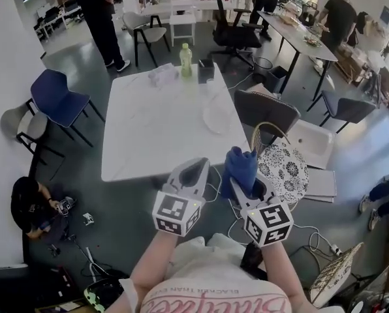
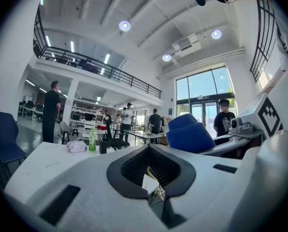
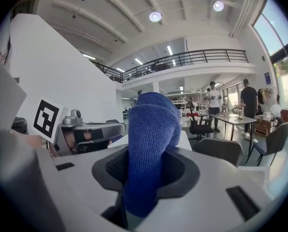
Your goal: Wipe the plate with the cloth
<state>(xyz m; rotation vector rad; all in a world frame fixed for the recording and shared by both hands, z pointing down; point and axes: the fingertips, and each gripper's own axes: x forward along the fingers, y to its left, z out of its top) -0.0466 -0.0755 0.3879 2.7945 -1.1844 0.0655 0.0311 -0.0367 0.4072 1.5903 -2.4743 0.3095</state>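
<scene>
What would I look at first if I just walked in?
The bright blue cloth jumps out first, pinched in the right gripper low in the middle of the head view. Beside it, the left gripper is shut. Ahead stands a big white table with a green bottle near its far edge.

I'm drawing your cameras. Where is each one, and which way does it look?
Head view: on the person's head, looking steeply down at the white square table, the forearms, left gripper and right gripper.
Left gripper view: on the left gripper, looking along its shut jaws over the table.
Right gripper view: on the right gripper, looking along jaws clamping the blue knitted cloth.
Shared: all three show the cloth.
</scene>
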